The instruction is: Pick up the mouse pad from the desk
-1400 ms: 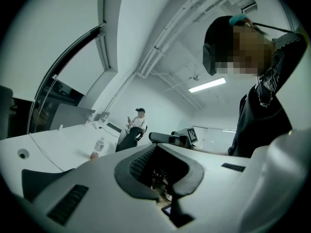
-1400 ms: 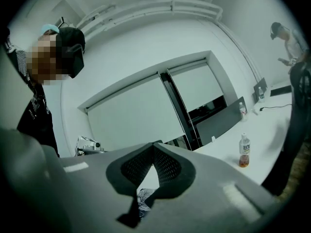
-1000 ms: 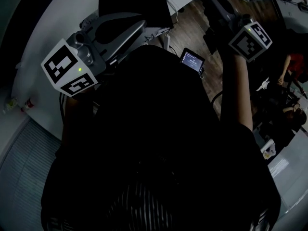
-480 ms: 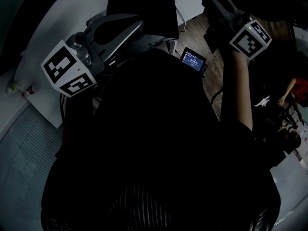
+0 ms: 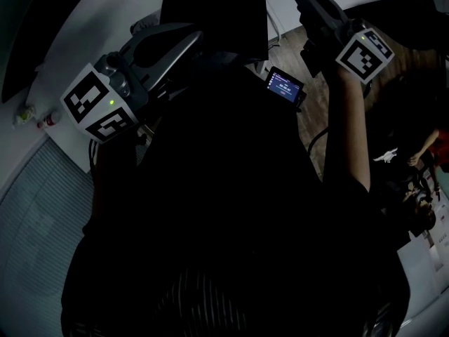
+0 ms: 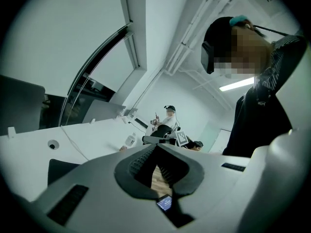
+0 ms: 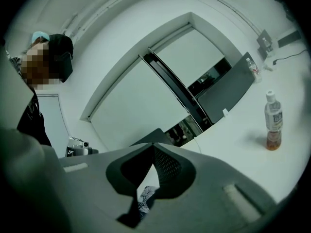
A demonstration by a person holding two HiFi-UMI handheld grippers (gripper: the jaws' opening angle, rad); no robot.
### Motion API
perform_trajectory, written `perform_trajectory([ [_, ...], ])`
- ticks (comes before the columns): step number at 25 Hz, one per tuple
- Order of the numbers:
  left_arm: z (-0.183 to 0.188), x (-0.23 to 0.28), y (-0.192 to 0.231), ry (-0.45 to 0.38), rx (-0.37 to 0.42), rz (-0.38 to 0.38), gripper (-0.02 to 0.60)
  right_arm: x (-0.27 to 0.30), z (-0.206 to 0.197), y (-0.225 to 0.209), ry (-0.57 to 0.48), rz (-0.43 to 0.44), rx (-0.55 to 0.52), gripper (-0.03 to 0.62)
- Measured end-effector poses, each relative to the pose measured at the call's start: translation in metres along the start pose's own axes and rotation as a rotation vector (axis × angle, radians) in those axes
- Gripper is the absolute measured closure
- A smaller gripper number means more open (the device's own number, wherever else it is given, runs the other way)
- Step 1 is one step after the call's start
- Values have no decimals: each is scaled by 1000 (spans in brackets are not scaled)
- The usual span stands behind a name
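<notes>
Bottle (image 7: 273, 123) upright on white desk (image 7: 228, 147); small lit screen (image 5: 284, 87) above wood floor (image 5: 316, 105).

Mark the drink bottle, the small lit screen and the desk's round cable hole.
drink bottle (image 7: 273, 116), right gripper view, on its white label.
small lit screen (image 5: 284, 86), head view, on its display.
cable hole (image 6: 52, 144), left gripper view, on its dark centre.

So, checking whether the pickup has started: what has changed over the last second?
Nothing taken hold of. In the head view the black rectangle on the white desk slid rightward. The left gripper and right gripper stay raised, shut and empty.
</notes>
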State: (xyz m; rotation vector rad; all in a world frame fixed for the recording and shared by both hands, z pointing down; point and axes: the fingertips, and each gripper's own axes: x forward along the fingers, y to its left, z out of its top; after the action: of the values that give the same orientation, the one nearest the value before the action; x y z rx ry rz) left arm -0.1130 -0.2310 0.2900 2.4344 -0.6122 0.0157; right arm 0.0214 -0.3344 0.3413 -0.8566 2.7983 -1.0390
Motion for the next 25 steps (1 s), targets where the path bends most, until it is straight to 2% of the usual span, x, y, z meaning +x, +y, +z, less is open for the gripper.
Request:
perform_trajectory([
  [10,-6,-1,9,10,-52,44,572,8,-14,-28,39,-11,47,589],
  [16,-18,-3,14,47,-37,65,572,15,-31,-42,82,-7,66,588],
  [25,-37,-10,26,34,-150,139,572,24,-63,-73,142,-19,104,559],
])
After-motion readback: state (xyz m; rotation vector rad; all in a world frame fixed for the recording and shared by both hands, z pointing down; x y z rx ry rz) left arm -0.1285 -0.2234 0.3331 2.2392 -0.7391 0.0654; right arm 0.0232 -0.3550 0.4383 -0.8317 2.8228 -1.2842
